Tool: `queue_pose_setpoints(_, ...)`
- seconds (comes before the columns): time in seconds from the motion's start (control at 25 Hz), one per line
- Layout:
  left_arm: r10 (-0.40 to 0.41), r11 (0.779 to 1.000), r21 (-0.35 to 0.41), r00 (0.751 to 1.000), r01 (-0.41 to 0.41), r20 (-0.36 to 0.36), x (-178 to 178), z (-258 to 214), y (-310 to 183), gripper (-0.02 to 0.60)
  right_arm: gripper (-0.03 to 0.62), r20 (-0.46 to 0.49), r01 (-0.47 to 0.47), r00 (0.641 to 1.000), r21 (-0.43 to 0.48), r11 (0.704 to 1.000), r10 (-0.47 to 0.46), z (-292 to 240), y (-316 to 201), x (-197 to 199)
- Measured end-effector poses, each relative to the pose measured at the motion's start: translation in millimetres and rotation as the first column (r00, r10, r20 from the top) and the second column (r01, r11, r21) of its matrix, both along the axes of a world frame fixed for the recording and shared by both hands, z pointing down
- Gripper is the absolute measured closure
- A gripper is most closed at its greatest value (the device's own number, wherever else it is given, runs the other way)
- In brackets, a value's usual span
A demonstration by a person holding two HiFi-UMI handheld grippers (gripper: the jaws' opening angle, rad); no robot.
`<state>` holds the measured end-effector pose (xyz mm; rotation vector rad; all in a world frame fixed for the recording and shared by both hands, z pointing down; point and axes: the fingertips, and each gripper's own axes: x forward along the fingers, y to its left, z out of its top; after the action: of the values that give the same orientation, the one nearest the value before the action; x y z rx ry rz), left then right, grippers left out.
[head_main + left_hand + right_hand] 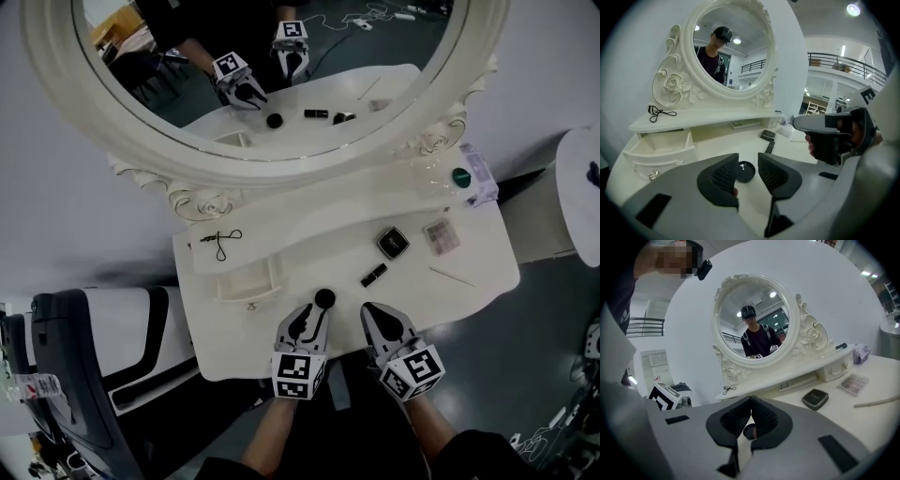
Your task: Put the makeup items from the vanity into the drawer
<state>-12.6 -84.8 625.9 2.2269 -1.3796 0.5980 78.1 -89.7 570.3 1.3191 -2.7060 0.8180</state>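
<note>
A small round black jar (324,298) sits on the white vanity top (281,342), close to its front edge. My left gripper (314,317) is right behind it, open, with the jar (746,172) lying just past the fingertips and untouched. My right gripper (372,312) hovers beside it, shut and empty; in the right gripper view its pads (761,416) meet. A black lipstick (374,275), a black square compact (393,243) and a pinkish palette (441,234) lie further right. The small drawer (246,281) at the left stands pulled out, and its inside (658,143) looks bare.
A large oval mirror (272,75) rises behind the raised shelf. On that shelf lie a black cord (220,241) and a green-capped container (460,176). A thin pale stick (452,276) lies near the right edge. A dark chair (75,356) stands left of the vanity.
</note>
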Motion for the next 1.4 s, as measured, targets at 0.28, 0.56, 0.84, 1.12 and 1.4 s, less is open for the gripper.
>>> queue_pose_setpoints(0.28, -0.005, 0.996, -0.086, 0.998, 0.010, 0.057, 3.6, 44.1, -5.7, 0.392, 0.571, -0.012, -0.012, 1.000, -0.049, 0.999, 0.012, 20.7, 3.7, 7.7)
queue_pose_setpoints(0.56, 0.004, 0.990, -0.141, 0.994, 0.012, 0.113, 9.2, 62.5, -15.0, 0.332, 0.571, -0.012, -0.021, 1.000, -0.070, 0.997, 0.020, 36.4, 4.5, 14.3)
queue_pose_setpoints(0.84, 0.014, 0.976, -0.218, 0.988, 0.021, 0.156, 15.1, 84.0, -18.8, 0.330, 0.571, -0.011, -0.031, 0.999, -0.079, 0.996, 0.030, 44.8, 1.6, 21.5)
queue_pose_setpoints(1.12, -0.005, 0.973, -0.225, 0.984, 0.047, 0.180, 11.2, 87.7, -20.3, 0.353, 0.571, -0.016, -0.041, 0.999, -0.080, 0.996, 0.039, 46.9, -0.5, 29.1)
queue_pose_setpoints(1.4, -0.007, 0.971, -0.233, 0.984, 0.049, 0.176, 8.8, 86.1, -18.8, 0.356, 0.571, -0.022, -0.035, 0.999, -0.067, 0.997, 0.034, 41.4, -1.0, 28.3)
